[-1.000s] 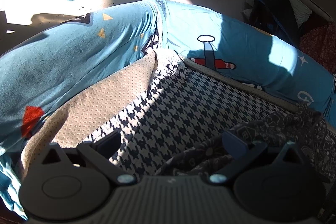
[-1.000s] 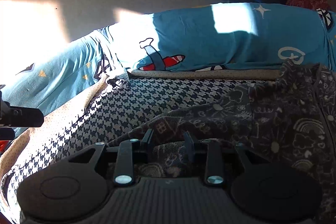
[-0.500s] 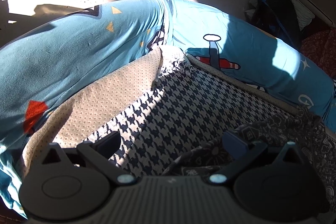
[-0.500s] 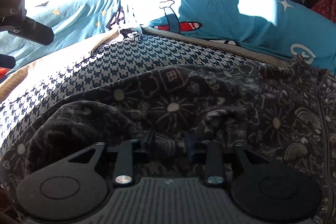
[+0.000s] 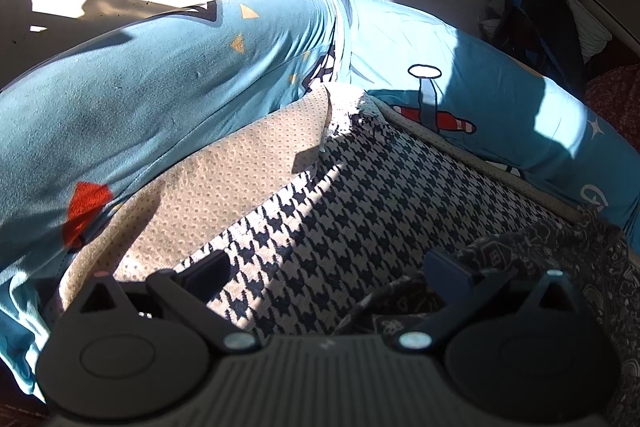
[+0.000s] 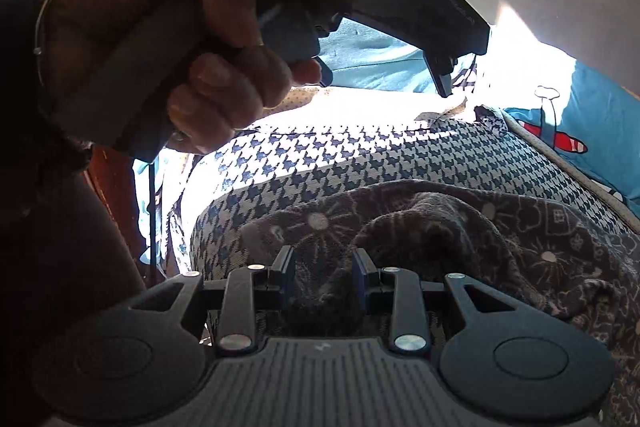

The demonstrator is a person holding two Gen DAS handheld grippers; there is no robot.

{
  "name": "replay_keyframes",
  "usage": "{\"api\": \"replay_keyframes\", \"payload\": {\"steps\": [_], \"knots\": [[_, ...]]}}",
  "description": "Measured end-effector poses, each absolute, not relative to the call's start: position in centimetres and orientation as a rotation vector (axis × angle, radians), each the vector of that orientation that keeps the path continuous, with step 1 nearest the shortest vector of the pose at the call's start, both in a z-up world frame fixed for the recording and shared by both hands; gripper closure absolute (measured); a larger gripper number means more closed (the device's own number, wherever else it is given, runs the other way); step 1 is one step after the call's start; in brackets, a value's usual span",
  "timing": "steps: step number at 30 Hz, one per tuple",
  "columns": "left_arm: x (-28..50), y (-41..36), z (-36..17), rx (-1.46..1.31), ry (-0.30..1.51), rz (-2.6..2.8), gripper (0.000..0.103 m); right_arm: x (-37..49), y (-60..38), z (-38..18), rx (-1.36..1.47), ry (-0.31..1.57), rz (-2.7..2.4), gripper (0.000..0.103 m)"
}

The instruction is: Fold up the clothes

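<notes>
A dark garment with a pale doodle print (image 6: 460,227) lies bunched on a navy-and-white houndstooth cloth (image 6: 360,155). My right gripper (image 6: 324,267) is shut on a fold of this garment, which fills the narrow gap between its pads. In the left wrist view the same garment (image 5: 540,251) shows at the lower right. My left gripper (image 5: 326,271) stands open wide over the houndstooth cloth (image 5: 360,207), with nothing gripped. In the right wrist view a person's hand (image 6: 160,39) holds the left gripper (image 6: 384,75) up above the cloth.
A blue bedsheet with plane and triangle prints (image 5: 160,99) runs behind the cloths. A beige dotted cloth (image 5: 240,155) lies under the houndstooth one. Dark bags and bedding (image 5: 536,23) are piled at the far right. A brown wooden edge (image 6: 108,187) shows at the left.
My right gripper swung left and rolled, carrying the garment's fold over itself. The hand with the left gripper now fills the upper left of the right wrist view. The left gripper barely shifted.
</notes>
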State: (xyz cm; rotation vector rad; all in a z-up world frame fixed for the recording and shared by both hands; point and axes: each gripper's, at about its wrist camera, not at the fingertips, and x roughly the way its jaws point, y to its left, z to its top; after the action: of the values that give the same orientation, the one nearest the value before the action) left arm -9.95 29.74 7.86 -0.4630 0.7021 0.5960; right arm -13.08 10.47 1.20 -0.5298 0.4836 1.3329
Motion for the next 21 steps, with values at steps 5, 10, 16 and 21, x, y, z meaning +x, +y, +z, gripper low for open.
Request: {"api": "replay_keyframes", "payload": {"steps": [5, 10, 16, 21], "knots": [[-10.2, 30.0, 7.8, -0.47, 0.704, 0.598, 0.0, -14.8, 11.6, 0.2, -0.635, 0.458, 1.374, 0.073], [-10.2, 30.0, 8.0, -0.466, 0.703, 0.587, 0.0, -15.0, 13.5, -1.8, -0.74, 0.454, 1.323, 0.073], [-12.1, 30.2, 10.8, -0.465, 0.591, 0.633, 0.0, -14.7, 14.8, -1.6, -0.652, 0.459, 1.287, 0.095], [-14.2, 30.4, 14.6, -0.437, 0.463, 0.661, 0.0, -10.7, 16.1, 0.8, -0.158, 0.647, 1.336, 0.096]]}}
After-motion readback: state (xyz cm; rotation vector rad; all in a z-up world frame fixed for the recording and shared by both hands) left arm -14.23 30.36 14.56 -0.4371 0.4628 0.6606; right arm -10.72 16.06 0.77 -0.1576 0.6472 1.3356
